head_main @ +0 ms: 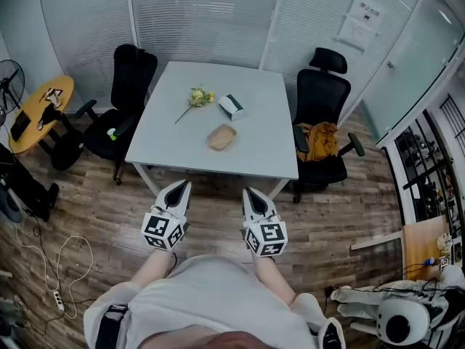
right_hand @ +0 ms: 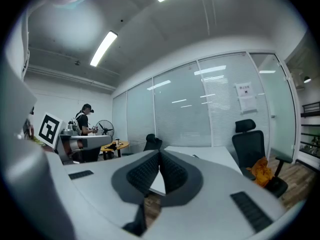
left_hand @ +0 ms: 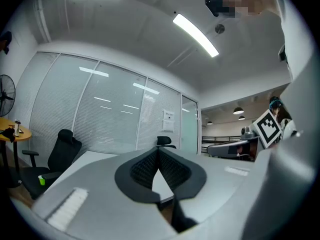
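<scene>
Both clenched, empty: your left hand-held gripper (head_main: 182,186) and right hand-held gripper (head_main: 248,193). The white worktop (head_main: 269,151) holds one oval tan dish (head_main: 222,137), one yellow flower (head_main: 197,97), one box (head_main: 232,106).

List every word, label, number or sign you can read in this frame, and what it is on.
Nothing is legible.
Notice sheets on the glass wall: print too small to read.
Small box on the table: markings blurred.
Left gripper and right gripper cubes: square code patterns, no letters.
</scene>
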Demonstrator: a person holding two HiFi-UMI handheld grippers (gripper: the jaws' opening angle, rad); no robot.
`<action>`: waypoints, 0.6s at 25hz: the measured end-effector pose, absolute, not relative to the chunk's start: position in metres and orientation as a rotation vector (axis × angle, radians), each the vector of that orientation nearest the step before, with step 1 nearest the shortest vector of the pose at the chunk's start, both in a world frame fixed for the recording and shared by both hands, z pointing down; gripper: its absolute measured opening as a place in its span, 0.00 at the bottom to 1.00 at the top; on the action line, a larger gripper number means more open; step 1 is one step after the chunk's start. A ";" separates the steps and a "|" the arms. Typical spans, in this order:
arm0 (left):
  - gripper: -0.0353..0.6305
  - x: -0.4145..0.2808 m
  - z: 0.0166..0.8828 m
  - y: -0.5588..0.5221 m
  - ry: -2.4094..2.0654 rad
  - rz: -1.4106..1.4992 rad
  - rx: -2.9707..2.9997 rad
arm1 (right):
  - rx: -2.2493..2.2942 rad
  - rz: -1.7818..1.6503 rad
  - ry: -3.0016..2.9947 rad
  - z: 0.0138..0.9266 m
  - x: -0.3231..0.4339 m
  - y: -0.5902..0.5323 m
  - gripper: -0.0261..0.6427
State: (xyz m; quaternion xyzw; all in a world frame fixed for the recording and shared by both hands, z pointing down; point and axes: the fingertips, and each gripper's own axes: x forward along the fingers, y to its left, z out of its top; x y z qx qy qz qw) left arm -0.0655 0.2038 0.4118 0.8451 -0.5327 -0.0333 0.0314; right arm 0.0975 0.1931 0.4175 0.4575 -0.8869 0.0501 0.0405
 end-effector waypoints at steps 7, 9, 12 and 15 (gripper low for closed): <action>0.07 -0.073 0.412 0.201 -1.641 -0.102 2.609 | 1.437 0.146 -2.692 0.418 0.094 0.188 0.05; 0.07 -0.079 0.412 0.199 -1.637 -0.102 2.611 | 1.449 0.136 -2.678 0.418 0.089 0.186 0.05; 0.07 -0.087 0.414 0.197 -1.626 -0.101 2.618 | 1.465 0.123 -2.667 0.419 0.082 0.184 0.05; 0.07 -0.095 0.419 0.194 -1.609 -0.098 2.627 | 1.490 0.117 -2.652 0.423 0.075 0.184 0.05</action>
